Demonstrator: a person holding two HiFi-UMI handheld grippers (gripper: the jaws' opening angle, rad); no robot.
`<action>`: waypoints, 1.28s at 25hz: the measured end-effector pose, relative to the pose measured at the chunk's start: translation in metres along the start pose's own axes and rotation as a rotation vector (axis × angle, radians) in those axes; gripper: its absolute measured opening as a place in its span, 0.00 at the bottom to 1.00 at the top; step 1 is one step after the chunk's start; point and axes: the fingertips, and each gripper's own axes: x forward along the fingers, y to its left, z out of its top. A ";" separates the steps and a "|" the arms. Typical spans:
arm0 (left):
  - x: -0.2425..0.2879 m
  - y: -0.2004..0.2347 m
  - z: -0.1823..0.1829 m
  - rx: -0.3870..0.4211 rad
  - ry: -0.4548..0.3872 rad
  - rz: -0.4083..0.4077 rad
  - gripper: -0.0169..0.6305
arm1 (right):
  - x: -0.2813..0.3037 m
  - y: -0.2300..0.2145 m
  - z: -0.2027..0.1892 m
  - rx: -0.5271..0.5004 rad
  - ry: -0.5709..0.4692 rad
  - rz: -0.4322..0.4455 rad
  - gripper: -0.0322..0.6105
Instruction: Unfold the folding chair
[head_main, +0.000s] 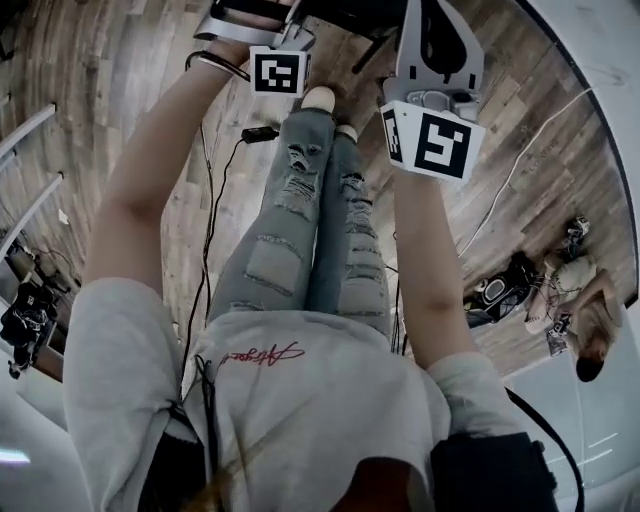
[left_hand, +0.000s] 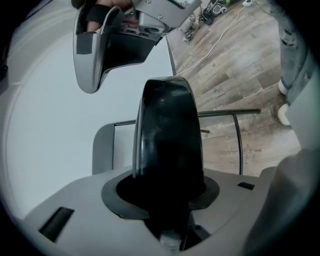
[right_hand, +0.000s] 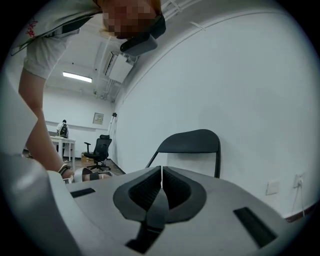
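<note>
A black curved panel of the folding chair (left_hand: 167, 135) stands edge-on between the jaws of my left gripper (left_hand: 167, 200) and fills the gap down to the throat; the pads are hidden behind it. Thin black chair tubes (left_hand: 239, 145) show past it over the wood floor. In the head view the left gripper (head_main: 235, 22) reaches the dark chair (head_main: 345, 15) at the top edge. My right gripper (right_hand: 161, 175) is shut with its ribbed pads together and nothing between them. It faces the chair's black backrest (right_hand: 192, 141) by the white wall and does not touch it. It also shows as the right gripper (left_hand: 92, 75) and right gripper (head_main: 440, 20).
A white wall (right_hand: 250, 100) runs close behind the chair. Cables (head_main: 520, 170) cross the wood floor, with a crouching person (head_main: 580, 310) and gear to the right and more equipment (head_main: 30, 310) to the left. An office chair (right_hand: 100, 147) and a desk (right_hand: 60, 142) stand far off.
</note>
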 end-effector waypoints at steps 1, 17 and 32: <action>-0.004 -0.012 0.003 -0.023 -0.006 0.011 0.32 | -0.007 0.009 -0.011 0.003 0.006 0.001 0.08; -0.072 -0.136 0.009 -0.029 -0.038 0.183 0.42 | -0.072 0.104 -0.102 -0.034 -0.014 -0.047 0.08; -0.112 -0.207 0.027 -0.099 -0.111 0.278 0.51 | -0.126 0.165 -0.162 -0.065 -0.032 0.040 0.08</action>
